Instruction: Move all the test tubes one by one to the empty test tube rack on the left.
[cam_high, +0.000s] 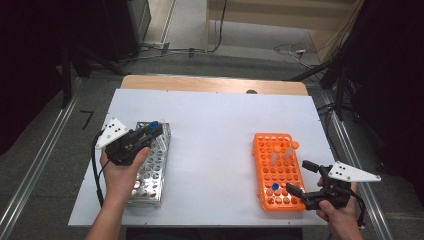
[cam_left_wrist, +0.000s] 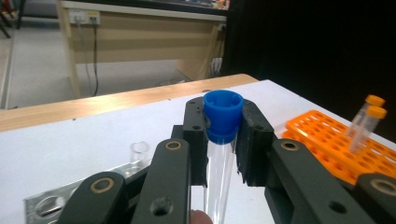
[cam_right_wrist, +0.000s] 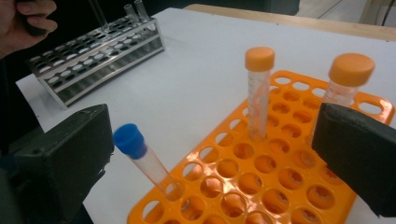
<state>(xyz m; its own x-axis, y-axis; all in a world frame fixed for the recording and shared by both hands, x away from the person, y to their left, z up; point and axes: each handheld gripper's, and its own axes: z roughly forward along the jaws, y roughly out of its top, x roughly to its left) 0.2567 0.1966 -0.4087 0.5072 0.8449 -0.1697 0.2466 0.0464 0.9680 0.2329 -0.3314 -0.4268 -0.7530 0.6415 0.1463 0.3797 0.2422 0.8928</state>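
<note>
- The blue-capped tube is clamped in my left gripper; the jaws are closed on it just under the cap, one pad on each side of the clear body; its long axis runs up between the jaws, cap on top, lower end cut off by the bottom of the left gripper view
- In the high view I hold that tube over the far end of the metal rack on the left of the worktop; I judge the rack's holes lie just below the tube's hidden tip, so the coming move turns on dropping it straight along its own axis; which hole it stands over I cannot tell
- My right gripper has its jaws spread wide with nothing pressed between them; a second blue-capped tube leans in the orange rack between the pads, cap tilted toward the left pad; my right hand is the nearer one to it
- Two orange-capped tubes stand farther back in the orange rack
</note>
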